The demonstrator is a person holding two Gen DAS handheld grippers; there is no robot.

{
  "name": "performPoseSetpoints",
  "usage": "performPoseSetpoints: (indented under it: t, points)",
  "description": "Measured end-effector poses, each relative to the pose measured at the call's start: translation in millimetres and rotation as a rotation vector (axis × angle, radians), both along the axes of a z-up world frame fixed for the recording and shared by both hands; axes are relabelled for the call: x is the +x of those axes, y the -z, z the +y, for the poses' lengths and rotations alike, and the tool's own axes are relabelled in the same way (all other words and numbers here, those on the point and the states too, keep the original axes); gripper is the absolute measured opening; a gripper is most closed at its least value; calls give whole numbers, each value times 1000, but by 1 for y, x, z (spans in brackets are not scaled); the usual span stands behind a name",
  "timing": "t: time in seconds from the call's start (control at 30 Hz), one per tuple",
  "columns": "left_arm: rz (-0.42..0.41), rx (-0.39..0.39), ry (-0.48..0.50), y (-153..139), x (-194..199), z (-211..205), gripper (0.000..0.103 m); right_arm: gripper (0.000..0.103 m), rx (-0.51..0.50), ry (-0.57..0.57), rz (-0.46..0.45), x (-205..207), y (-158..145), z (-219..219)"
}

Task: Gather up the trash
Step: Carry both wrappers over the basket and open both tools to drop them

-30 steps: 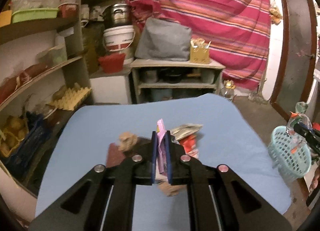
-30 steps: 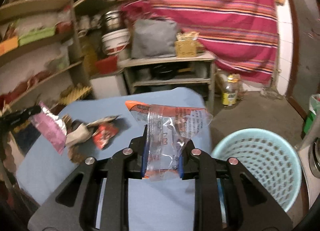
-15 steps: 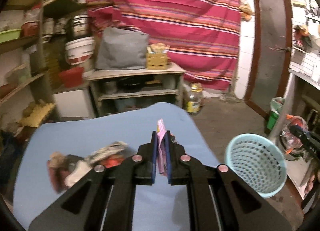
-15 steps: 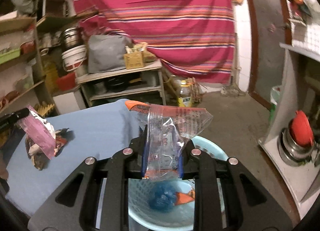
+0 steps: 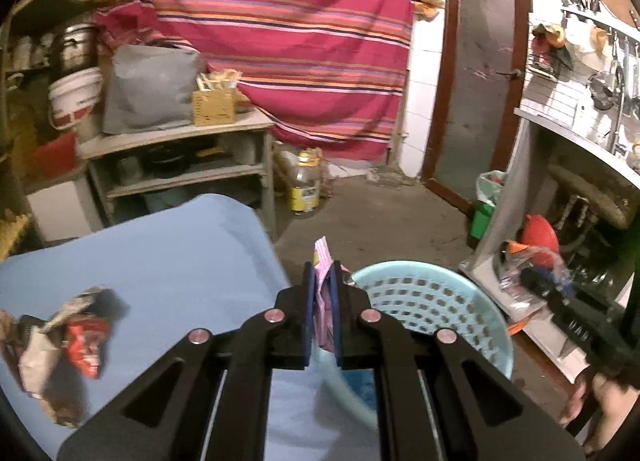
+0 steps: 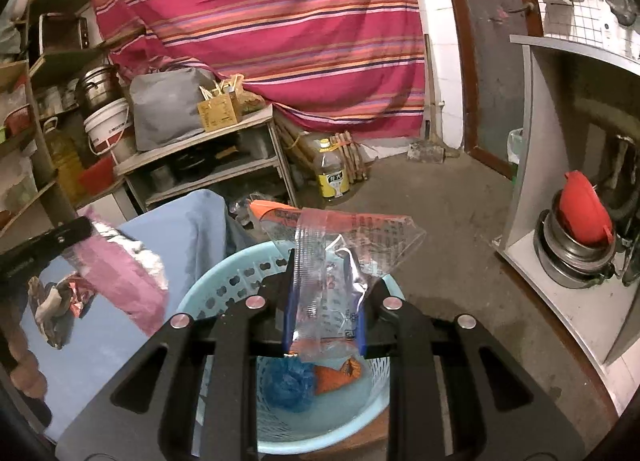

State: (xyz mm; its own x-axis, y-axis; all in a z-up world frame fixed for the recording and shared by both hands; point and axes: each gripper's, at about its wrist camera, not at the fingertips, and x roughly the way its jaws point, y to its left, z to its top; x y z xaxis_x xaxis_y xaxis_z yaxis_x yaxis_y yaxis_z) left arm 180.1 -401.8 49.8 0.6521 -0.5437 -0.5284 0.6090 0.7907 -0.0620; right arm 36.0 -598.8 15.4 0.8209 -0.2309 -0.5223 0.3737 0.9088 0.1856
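My left gripper (image 5: pixel 322 293) is shut on a pink wrapper (image 5: pixel 323 301) at the table's right edge, beside the light blue basket (image 5: pixel 432 297). In the right wrist view the pink wrapper (image 6: pixel 124 281) hangs left of the basket (image 6: pixel 224 293). My right gripper (image 6: pixel 324 301) is shut on a clear plastic bag with orange print (image 6: pixel 340 257), held right over the basket. In the left wrist view the right gripper (image 5: pixel 548 289) sits to the right of the basket. Blue and orange trash (image 6: pixel 292 381) lies inside the basket. A pile of wrappers (image 5: pixel 60 341) lies on the blue table (image 5: pixel 160 261).
A shelf unit (image 5: pixel 180 165) with a yellow bottle (image 5: pixel 306 185) beside it stands behind the table. A grey counter with metal pots and a red bowl (image 6: pixel 580 221) stands right of the basket. A striped curtain (image 6: pixel 280 41) hangs at the back.
Both grippers swung right from the table towards the basket, holding their trash. The right gripper now hangs over the basket and the left has reached its rim.
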Motion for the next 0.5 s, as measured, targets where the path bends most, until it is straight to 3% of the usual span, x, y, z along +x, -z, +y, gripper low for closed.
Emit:
performPoseSetpoints:
  t: [0.23,0.4,0.47,0.5]
  points:
    - [24,30,30,25,6,-35,12,23,-5,-23,34,13,7,7]
    - [111,30,48,45,22,-41,12,23,2,-22,50,18,10,3]
    - [132,25,51,48,23,-39,20,23,5,-21,54,20,10,3]
    - [134,24,49,48,22,-38,33,23,5,-21,57,21,11,3]
